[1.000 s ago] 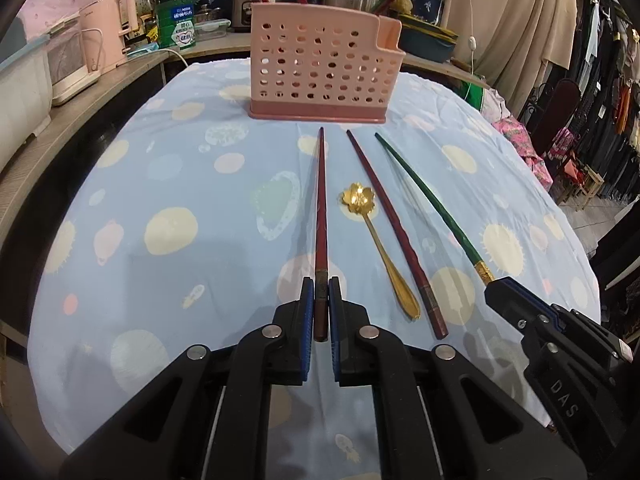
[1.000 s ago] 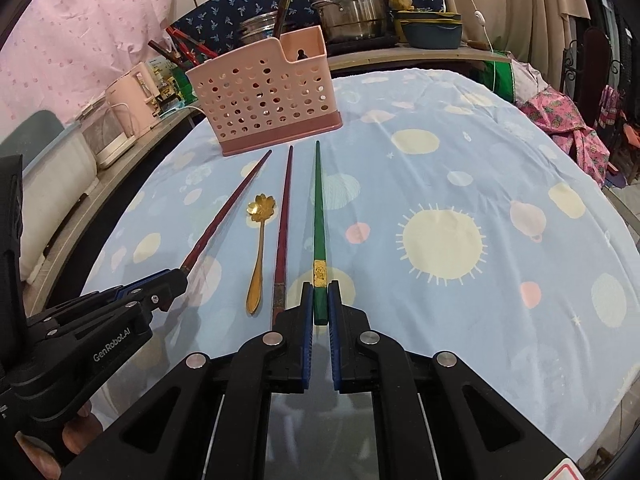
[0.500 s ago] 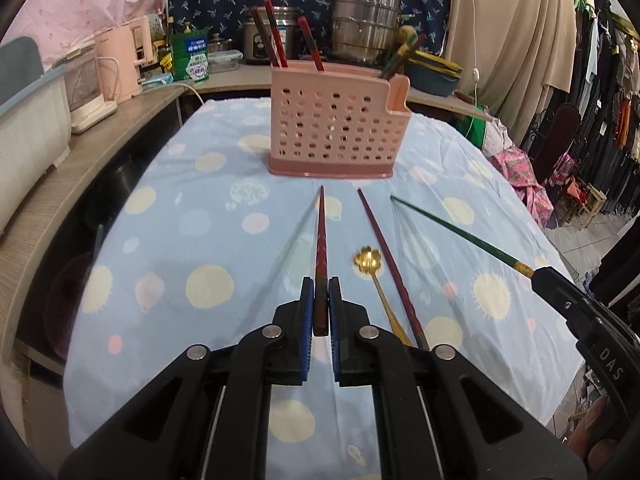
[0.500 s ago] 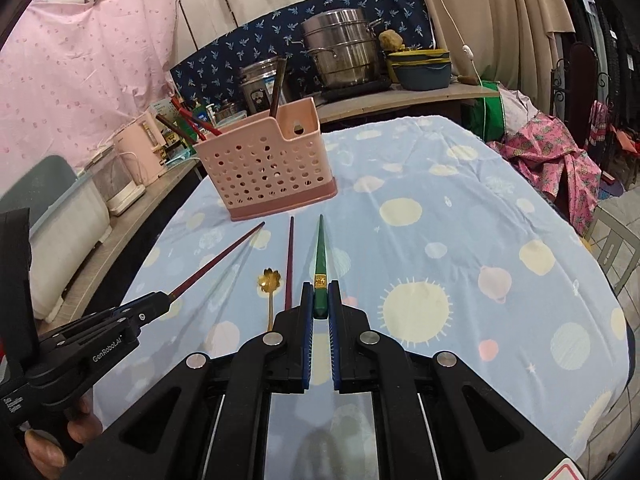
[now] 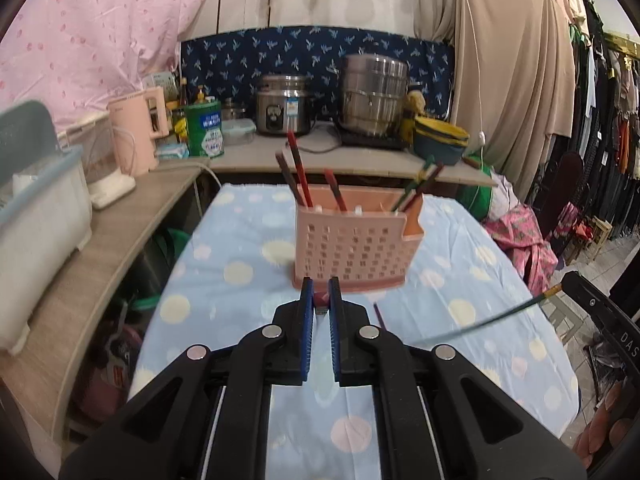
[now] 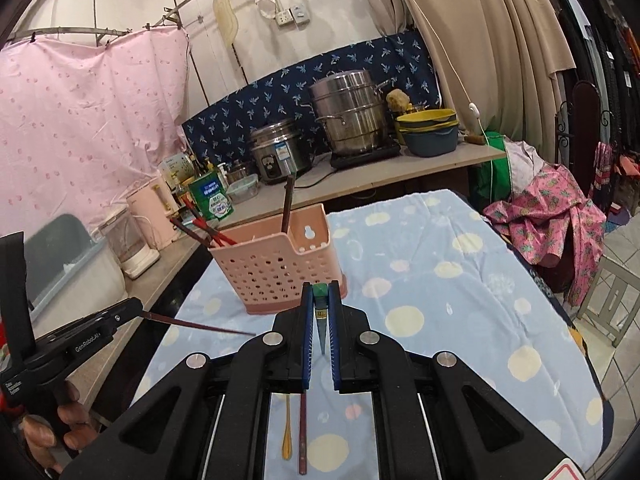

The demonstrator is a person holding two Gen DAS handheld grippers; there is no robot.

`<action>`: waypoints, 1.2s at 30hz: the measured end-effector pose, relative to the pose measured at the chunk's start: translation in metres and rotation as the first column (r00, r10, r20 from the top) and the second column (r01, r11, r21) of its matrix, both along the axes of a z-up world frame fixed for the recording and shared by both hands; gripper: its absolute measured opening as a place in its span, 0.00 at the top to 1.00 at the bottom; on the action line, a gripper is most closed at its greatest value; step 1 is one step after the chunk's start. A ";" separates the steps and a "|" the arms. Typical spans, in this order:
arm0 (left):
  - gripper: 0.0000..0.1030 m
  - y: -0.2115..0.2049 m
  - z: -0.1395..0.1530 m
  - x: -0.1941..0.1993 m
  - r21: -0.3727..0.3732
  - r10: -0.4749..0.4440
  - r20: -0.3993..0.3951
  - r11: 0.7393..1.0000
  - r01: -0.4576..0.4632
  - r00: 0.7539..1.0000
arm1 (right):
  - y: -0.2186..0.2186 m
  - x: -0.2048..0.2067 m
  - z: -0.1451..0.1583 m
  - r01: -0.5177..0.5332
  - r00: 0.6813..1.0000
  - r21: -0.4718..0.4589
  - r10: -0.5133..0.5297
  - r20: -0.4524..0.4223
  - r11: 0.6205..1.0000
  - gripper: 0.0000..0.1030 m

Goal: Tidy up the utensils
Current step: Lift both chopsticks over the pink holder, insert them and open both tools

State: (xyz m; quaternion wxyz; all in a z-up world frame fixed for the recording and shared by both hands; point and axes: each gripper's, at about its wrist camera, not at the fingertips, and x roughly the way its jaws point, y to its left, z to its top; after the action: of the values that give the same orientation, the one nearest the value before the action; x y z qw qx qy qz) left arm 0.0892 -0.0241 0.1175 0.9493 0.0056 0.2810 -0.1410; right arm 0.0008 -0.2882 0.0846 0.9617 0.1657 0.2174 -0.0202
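Note:
My left gripper (image 5: pixel 321 286) is shut on the thick end of a dark red chopstick (image 5: pixel 321 305), held in the air and pointing at the pink perforated basket (image 5: pixel 352 248). My right gripper (image 6: pixel 320 292) is shut on a green chopstick (image 6: pixel 320 312), which also hangs above the table. Each gripper appears in the other's view: the right gripper (image 5: pixel 570 282) with the green chopstick (image 5: pixel 492 322), the left gripper (image 6: pixel 134 306) with the red chopstick (image 6: pixel 200 324). A gold spoon (image 6: pixel 286 432) and a second dark red chopstick (image 6: pixel 303 436) lie on the cloth. The basket (image 6: pixel 276 268) holds several chopsticks.
The table wears a blue cloth with pale dots (image 6: pixel 440 300). Behind it a counter (image 5: pixel 256 156) carries a rice cooker (image 5: pixel 282 106), a steel steamer pot (image 5: pixel 374 94), a green tin, a pink kettle and a white bin. Clothes hang at the right.
Both grippers have risen off the table, each lifting its chopstick clear of the cloth. The spoon and the other red chopstick stayed where they lay.

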 end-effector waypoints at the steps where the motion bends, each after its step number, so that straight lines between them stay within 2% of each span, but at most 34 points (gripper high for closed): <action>1: 0.93 0.000 0.007 0.004 -0.003 0.001 0.012 1.000 -0.001 1.000 | -0.002 0.005 0.006 -0.001 1.000 0.000 0.001 0.013 1.000 0.93; 11: 0.93 -0.005 0.060 0.038 -0.030 0.007 0.117 1.000 -0.003 0.993 | -0.011 0.042 0.055 -0.027 0.992 0.020 0.024 0.122 0.999 0.93; 23: 0.93 -0.020 0.126 0.075 -0.105 0.022 0.244 0.995 0.004 0.970 | -0.011 0.091 0.112 -0.021 0.958 0.044 0.007 0.287 0.999 0.93; 31: 0.93 -0.028 0.159 0.091 -0.107 0.031 0.324 0.994 0.004 0.946 | -0.004 0.126 0.130 -0.020 0.943 0.034 0.007 0.333 0.999 0.93; 36: 0.93 -0.028 0.174 0.100 -0.146 0.031 0.361 0.989 0.024 0.932 | -0.003 0.146 0.127 -0.015 0.945 0.034 0.003 0.326 0.999 0.93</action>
State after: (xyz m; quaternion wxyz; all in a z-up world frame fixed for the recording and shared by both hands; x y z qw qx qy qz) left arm 0.1891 -0.0521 0.2912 0.9828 -0.0396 0.0898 -0.1564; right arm 0.1465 -0.2908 0.2117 0.9813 0.1831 0.0566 0.0158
